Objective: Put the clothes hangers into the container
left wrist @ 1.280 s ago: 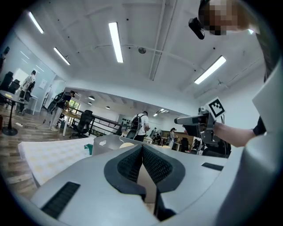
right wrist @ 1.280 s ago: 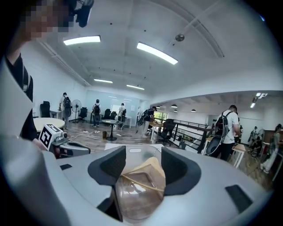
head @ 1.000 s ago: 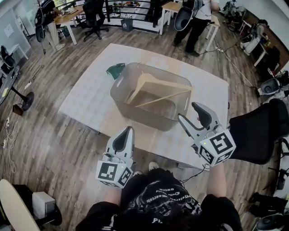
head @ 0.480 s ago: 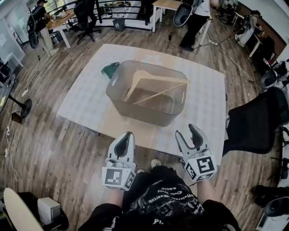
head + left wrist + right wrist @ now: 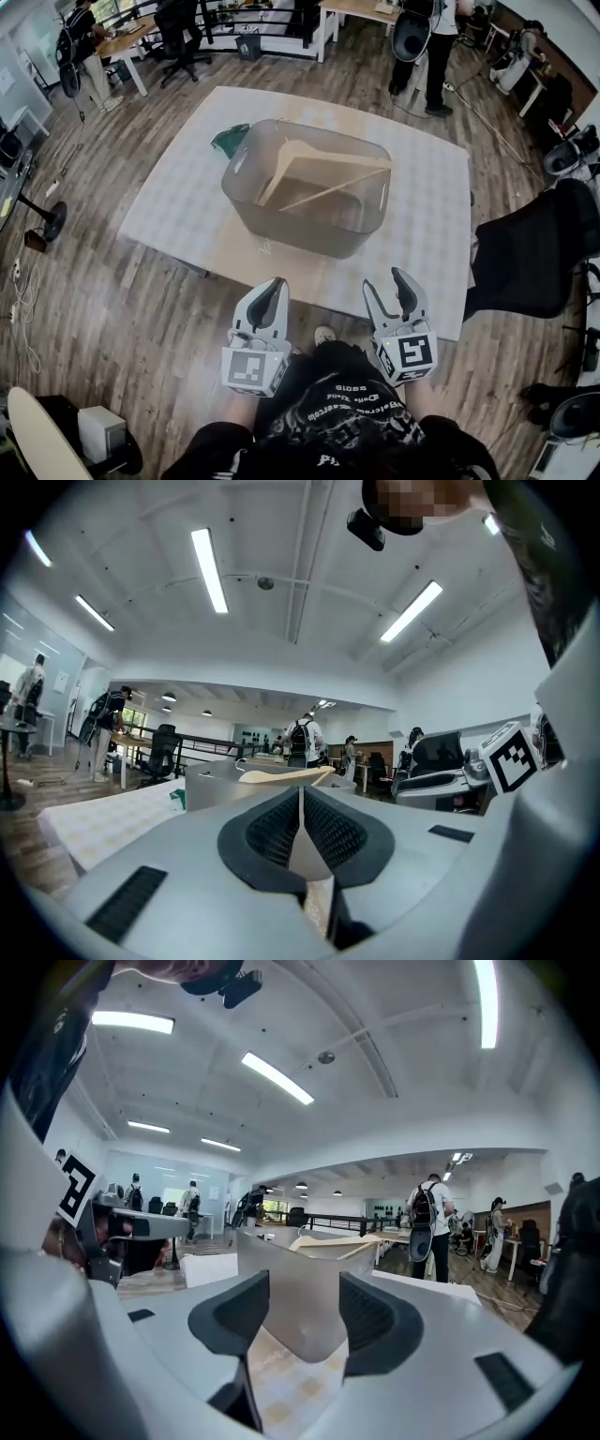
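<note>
Wooden hangers (image 5: 323, 171) lie tilted inside the grey see-through container (image 5: 281, 217) on the table. Both grippers hover over the table's near edge, short of the container and apart from it. My left gripper (image 5: 271, 287) is shut, pads together, with nothing in it. My right gripper (image 5: 387, 281) is open; its jaws have just been opening a little and nothing is between them. The left gripper view shows the shut gripper (image 5: 300, 825) with the container (image 5: 214, 782) and a hanger (image 5: 281, 775) ahead. The right gripper view shows the open gripper (image 5: 305, 1314) facing the container (image 5: 300, 1283), hangers (image 5: 339, 1239) poking above its rim.
The table (image 5: 183, 202) carries a pale patterned cloth. A green object (image 5: 231, 141) lies behind the container's left end. A black chair (image 5: 534, 258) stands at the table's right. A person (image 5: 436, 42) stands beyond the far side, among desks and chairs.
Both grippers have drawn back toward the body and sunk. The right one moved most, from beside the container's near right corner to the table's near edge.
</note>
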`<move>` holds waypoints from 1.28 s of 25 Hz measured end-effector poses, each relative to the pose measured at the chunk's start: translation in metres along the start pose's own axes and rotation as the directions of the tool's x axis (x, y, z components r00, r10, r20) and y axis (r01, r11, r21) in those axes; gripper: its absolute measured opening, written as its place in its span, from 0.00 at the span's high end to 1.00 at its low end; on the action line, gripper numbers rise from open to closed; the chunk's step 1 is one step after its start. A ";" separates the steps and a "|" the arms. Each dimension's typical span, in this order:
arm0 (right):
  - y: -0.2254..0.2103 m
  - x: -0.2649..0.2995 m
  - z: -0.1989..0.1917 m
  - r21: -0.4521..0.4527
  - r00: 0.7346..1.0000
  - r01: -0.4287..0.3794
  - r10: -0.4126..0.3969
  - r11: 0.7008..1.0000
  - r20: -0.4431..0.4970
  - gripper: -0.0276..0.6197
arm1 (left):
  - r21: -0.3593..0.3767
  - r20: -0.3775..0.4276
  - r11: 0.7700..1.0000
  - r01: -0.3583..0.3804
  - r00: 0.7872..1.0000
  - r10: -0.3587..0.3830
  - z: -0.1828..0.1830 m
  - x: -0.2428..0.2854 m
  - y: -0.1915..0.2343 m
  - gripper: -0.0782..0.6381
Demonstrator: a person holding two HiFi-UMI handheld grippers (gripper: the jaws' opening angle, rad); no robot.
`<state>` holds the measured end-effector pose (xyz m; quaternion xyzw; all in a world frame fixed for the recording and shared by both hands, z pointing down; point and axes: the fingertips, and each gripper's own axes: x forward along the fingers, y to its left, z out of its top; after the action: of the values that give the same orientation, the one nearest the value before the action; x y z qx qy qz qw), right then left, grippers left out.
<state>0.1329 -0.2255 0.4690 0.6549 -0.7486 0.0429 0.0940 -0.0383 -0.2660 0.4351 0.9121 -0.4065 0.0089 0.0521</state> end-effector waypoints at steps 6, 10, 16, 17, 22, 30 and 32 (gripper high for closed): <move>-0.005 -0.001 0.006 0.002 0.999 0.012 -0.012 1.000 0.047 0.70 | 0.001 0.007 1.000 -0.001 1.000 0.001 -0.007 0.001 -0.002 0.86; -0.003 -0.003 0.012 -0.006 0.998 0.033 -0.032 0.999 0.060 0.83 | 0.016 -0.001 0.999 0.030 1.000 -0.030 -0.007 0.002 -0.008 0.86; -0.002 -0.003 0.017 0.050 0.995 0.005 -0.010 0.999 0.099 0.94 | -0.072 0.035 0.993 0.092 0.995 -0.089 -0.003 0.000 -0.012 0.86; -0.002 -0.004 0.017 0.052 0.995 -0.001 -0.005 0.999 0.104 0.94 | -0.072 0.033 0.992 0.100 0.995 -0.098 -0.003 0.001 -0.014 0.86; 0.002 -0.003 0.017 0.025 0.994 -0.015 0.012 1.000 0.104 0.95 | -0.103 0.023 0.988 0.113 0.994 -0.111 -0.008 0.002 -0.014 0.86; -0.005 0.005 0.017 0.036 0.997 -0.019 0.016 0.999 0.079 0.95 | -0.130 0.050 0.987 0.092 0.995 -0.086 -0.002 0.005 -0.009 0.86; -0.007 0.007 0.015 0.029 0.997 -0.022 0.020 0.999 0.075 0.95 | -0.108 0.044 0.991 0.078 0.996 -0.074 -0.003 0.007 -0.008 0.86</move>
<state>0.1372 -0.2359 0.4555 0.6496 -0.7576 0.0306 0.0555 -0.0274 -0.2656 0.4381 0.9227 -0.3723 -0.0336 0.0944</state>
